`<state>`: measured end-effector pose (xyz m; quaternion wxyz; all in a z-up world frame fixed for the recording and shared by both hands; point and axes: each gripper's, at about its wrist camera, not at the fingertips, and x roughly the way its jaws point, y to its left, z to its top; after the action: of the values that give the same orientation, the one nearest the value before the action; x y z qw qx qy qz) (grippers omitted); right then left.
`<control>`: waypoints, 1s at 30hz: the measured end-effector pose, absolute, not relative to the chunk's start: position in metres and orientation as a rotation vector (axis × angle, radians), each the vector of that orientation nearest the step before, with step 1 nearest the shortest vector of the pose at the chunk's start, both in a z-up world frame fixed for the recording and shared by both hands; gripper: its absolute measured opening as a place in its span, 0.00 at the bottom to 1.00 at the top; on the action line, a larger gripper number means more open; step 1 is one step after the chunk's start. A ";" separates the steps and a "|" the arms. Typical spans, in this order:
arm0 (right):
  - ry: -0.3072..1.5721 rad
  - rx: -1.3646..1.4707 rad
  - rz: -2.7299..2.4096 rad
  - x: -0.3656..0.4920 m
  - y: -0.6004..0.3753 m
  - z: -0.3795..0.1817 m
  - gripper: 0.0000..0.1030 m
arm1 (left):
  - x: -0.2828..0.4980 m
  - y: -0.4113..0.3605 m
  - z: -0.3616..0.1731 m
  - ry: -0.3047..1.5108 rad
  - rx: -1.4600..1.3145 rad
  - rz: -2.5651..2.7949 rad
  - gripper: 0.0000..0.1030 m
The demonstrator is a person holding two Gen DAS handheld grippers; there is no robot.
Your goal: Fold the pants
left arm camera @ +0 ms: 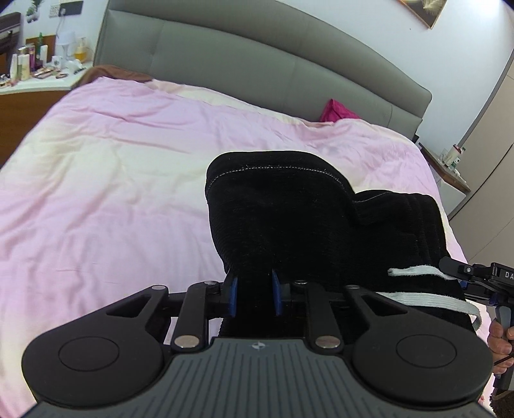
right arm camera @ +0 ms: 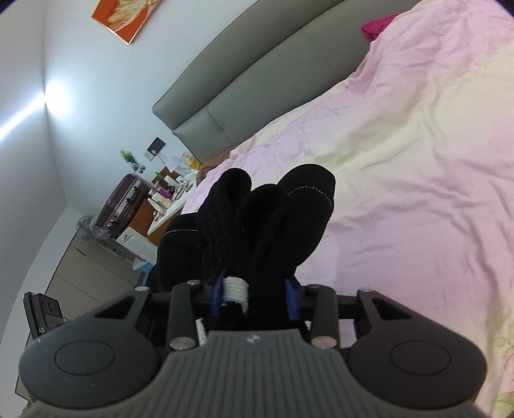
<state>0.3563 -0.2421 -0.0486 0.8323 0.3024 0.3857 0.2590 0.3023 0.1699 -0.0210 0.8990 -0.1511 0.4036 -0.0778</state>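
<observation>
Pants (left arm camera: 289, 218) held above bed (left arm camera: 112, 193), bunched between both grippers. Left gripper (left arm camera: 253, 294) clamped on fabric at near edge; right gripper (left arm camera: 462, 279) beside it, at pants' right end, on drawstring (left arm camera: 414, 271). Right wrist view: right gripper (right arm camera: 255, 294) pinching folds and drawstring (right arm camera: 236, 287). Headboard (left arm camera: 257, 70) behind bed. Worktop (left arm camera: 38, 83) left of headboard, cluttered with bottles. Nightstand (left arm camera: 449, 170) right of bed. Cloth (left arm camera: 337, 111) on bed, against headboard. Suitcase (right arm camera: 123, 205) beyond worktop.

Wide bed under a rumpled pink and cream quilt (left arm camera: 128, 167), grey padded headboard (left arm camera: 257, 64); crumpled magenta cloth (left arm camera: 337, 111) by it, white cluttered nightstand (left arm camera: 38, 80), dark purple hard-shell suitcase (right arm camera: 120, 205), orange framed picture (right arm camera: 127, 16)
</observation>
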 end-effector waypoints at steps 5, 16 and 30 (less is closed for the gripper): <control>0.817 0.672 0.621 0.354 -0.165 -0.042 0.32 | 0.284 0.234 0.002 0.815 -0.281 -0.096 0.22; 0.912 0.751 0.717 0.372 -0.025 -0.099 0.31 | 0.303 0.344 -0.041 0.885 -0.257 -0.014 0.21; 1.109 0.662 0.574 0.407 -0.008 -0.239 0.31 | 0.341 0.386 -0.188 1.040 -0.337 -0.024 0.27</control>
<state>0.4067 -0.0078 -0.2387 0.7606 0.3042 0.5093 0.2638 0.3408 0.3861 -0.1880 0.8542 -0.1602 0.4945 -0.0115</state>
